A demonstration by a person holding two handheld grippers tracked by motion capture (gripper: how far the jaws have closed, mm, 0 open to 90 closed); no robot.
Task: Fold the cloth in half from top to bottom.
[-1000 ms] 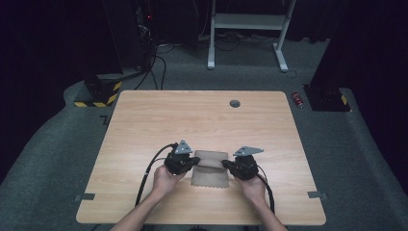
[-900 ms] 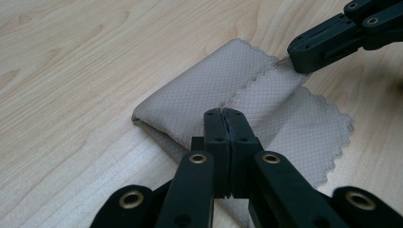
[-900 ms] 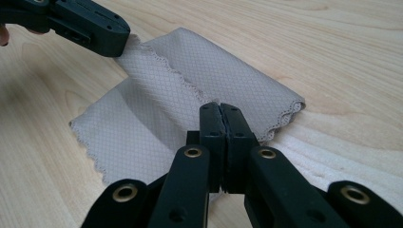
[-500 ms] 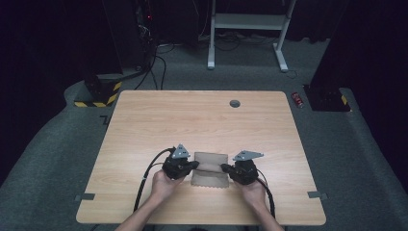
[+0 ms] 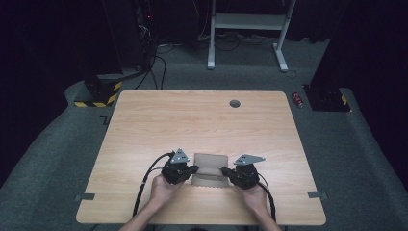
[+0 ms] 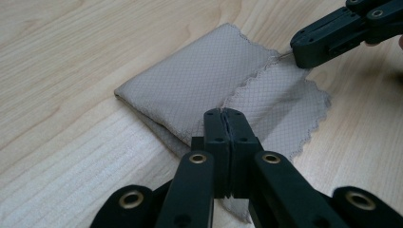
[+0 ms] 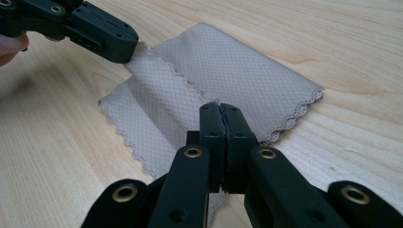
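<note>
Beige cloth (image 5: pixel 210 168), woven in a fine diamond grid with scalloped edges, lies folded on the near middle of the pale wooden worktop (image 5: pixel 192 120), between the two hands. No brand, label or writing can be read on the cloth or on either tool. In the high view its long axis runs from the person towards the far edge, with the scalloped free edge nearest the person. One layer is folded over another, leaving a strip of the lower layer uncovered. Left gripper (image 6: pixel 223 124): jaws pressed together on the cloth's left near corner. Right gripper (image 7: pixel 221 118): jaws likewise closed, pinching the right near corner. A round hole (image 5: pixel 235 103) sits in the worktop near its far edge, well apart from the cloth.
</note>
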